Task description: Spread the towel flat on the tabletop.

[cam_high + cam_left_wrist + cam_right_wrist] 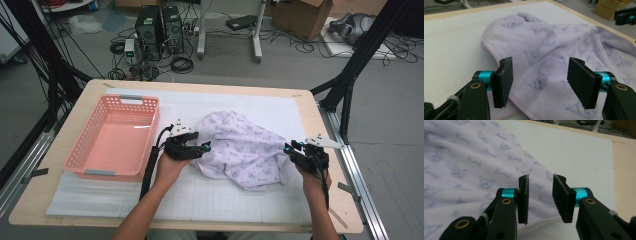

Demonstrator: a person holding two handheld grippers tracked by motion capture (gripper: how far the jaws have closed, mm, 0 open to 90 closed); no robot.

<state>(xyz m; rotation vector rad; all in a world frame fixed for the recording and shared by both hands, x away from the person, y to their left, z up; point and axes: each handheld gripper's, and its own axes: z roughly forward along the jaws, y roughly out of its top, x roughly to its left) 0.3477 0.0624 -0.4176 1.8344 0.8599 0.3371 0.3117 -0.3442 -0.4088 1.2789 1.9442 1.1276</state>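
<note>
Your crumpled towel lies mid-frame on the counter, its long axis running left to right between your left gripper and right gripper, each at its own end, both jaws released, gripping nothing.

Even, soft indoor light — faint shadows, slightly grainy, close foreground mildly blurred.
</note>
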